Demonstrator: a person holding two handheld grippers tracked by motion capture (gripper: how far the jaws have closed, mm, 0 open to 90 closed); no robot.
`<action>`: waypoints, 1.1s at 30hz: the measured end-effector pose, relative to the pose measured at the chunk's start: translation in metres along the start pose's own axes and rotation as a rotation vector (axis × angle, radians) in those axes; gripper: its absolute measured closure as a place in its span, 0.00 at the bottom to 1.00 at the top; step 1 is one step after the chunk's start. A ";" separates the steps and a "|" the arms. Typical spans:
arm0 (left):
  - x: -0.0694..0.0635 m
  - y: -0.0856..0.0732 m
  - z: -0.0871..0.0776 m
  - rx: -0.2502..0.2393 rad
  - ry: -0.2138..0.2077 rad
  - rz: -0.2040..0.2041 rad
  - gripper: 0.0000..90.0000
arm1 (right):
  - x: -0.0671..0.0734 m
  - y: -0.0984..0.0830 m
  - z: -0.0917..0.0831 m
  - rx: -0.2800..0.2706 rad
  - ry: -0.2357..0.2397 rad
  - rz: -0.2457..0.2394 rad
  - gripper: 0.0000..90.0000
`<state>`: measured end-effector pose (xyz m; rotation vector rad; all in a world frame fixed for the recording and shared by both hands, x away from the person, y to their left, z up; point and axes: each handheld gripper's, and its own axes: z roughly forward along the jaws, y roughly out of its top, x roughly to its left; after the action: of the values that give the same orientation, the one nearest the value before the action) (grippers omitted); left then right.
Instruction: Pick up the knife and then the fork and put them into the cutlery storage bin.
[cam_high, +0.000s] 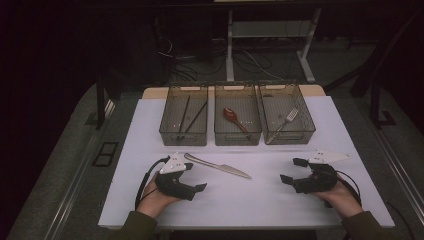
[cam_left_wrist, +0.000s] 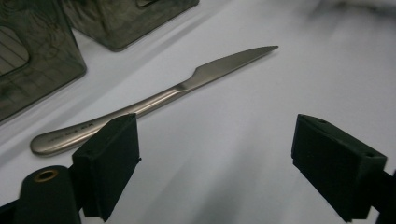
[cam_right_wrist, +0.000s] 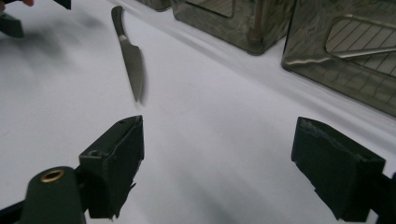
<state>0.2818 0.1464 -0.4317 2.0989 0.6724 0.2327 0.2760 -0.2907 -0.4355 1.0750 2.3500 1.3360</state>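
left hand-held gripper (cam_high: 192, 176) rests low on the white surface (cam_high: 260, 200) with its jaws spread and nothing between them. the knife (cam_high: 218, 166) lies just beyond it, at about one o'clock from the jaw tips, flat on the surface, well short of the three bins (cam_high: 237, 137). its long axis runs from ten o'clock, where the handle end sits beside this gripper's grey plate, down to four o'clock, where the blade tip points. in the left gripper view the handle (cam_left_wrist: 70, 135) sits right behind the near pad. right hand-held gripper (cam_high: 292, 170) is also open and empty, well apart, with the blade tip at its nine o'clock. the left one is clearly nearer, so i judge the handle is its to take.
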 end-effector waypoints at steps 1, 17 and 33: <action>0.003 0.002 0.000 0.007 0.000 0.007 0.21 | 0.001 -0.003 0.000 -0.005 -0.002 0.003 0.18; 0.044 0.035 0.031 0.130 0.117 0.031 0.99 | 0.005 -0.015 0.000 -0.001 -0.006 0.006 0.15; 0.057 0.035 0.058 0.242 0.119 0.036 0.99 | 0.003 -0.016 -0.003 -0.002 -0.014 0.009 0.15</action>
<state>0.3664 0.1206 -0.4421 2.3439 0.7661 0.3113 0.2647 -0.2958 -0.4469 1.0915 2.3365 1.3295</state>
